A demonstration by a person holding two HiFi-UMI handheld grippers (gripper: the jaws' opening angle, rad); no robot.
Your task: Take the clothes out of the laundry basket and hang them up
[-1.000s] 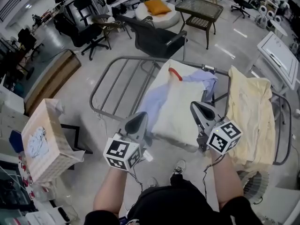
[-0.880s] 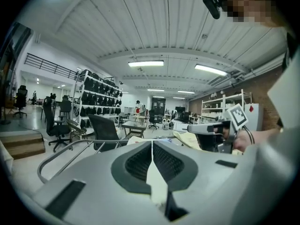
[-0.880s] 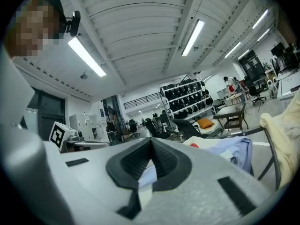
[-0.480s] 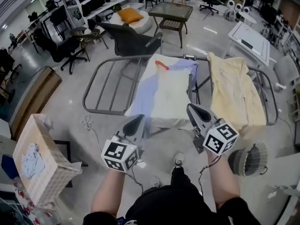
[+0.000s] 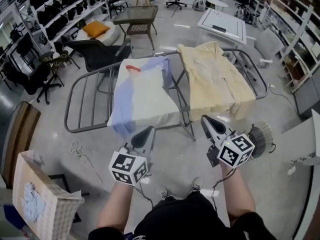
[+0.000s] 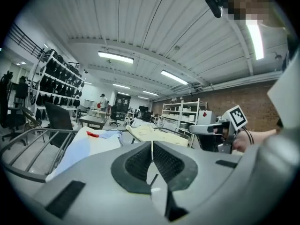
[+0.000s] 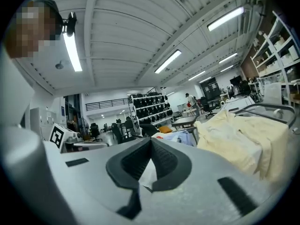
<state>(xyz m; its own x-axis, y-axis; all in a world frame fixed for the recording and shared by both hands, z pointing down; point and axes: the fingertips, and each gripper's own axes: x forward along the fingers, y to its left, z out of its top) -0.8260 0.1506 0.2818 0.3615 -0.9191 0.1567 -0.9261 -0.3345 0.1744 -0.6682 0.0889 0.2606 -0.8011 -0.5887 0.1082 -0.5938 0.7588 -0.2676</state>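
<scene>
Likely lab-workshop, storage shelves (image 5: 60, 9), office chairs (image 5: 30, 79)

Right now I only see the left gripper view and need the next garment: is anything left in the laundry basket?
Observer: Yes. The laundry basket stands at the person's left, with a pale blue garment inside.
Operator: Is the right gripper free?
Observer: The right gripper is shut, with nothing between its jaws.
Operator: Any floor hazards?
Observer: A round fan stands on the floor at the person's right.
</scene>
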